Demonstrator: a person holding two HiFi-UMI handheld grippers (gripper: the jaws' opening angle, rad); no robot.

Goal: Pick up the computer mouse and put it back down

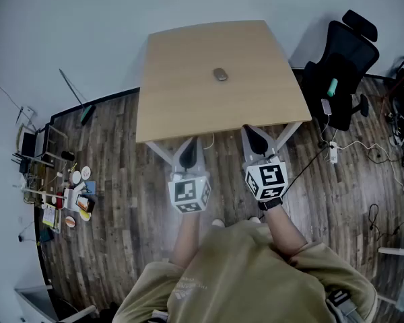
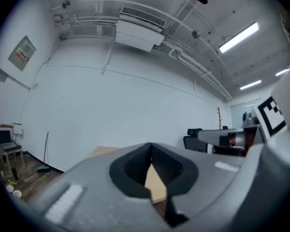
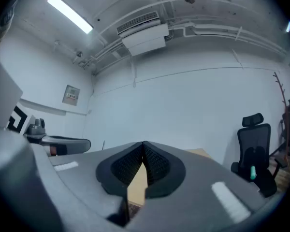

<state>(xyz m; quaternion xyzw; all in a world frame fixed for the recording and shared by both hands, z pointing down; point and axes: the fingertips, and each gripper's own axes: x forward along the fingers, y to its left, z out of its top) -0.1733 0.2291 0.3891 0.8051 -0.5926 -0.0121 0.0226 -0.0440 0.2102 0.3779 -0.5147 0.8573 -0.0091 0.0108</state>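
Computer mouse (image 1: 220,75) lies on the light wooden table (image 1: 182,106), near the middle of the top and somewhat toward the far side. Nothing touches it.

I hold both grippers side by side at the table's near edge, well apart from the mouse and pointing level toward the white wall.

Left gripper (image 1: 187,155): its black pads meet at the tips and nothing is gripped. Through the narrow wedge below the tips, its own view shows only the tabletop.

Right gripper (image 1: 257,140): the jaws are fully closed, tips together, and empty. Its own view shows the same wedge of tabletop.

Surroundings: a black office chair (image 1: 340,66) stands just beside the table's right edge, with a small teal item on it. The floor is dark wood planks (image 1: 121,180). Assorted small clutter (image 1: 60,194) sits along its left side, and a white power strip (image 1: 332,152) with cables lies to the right.
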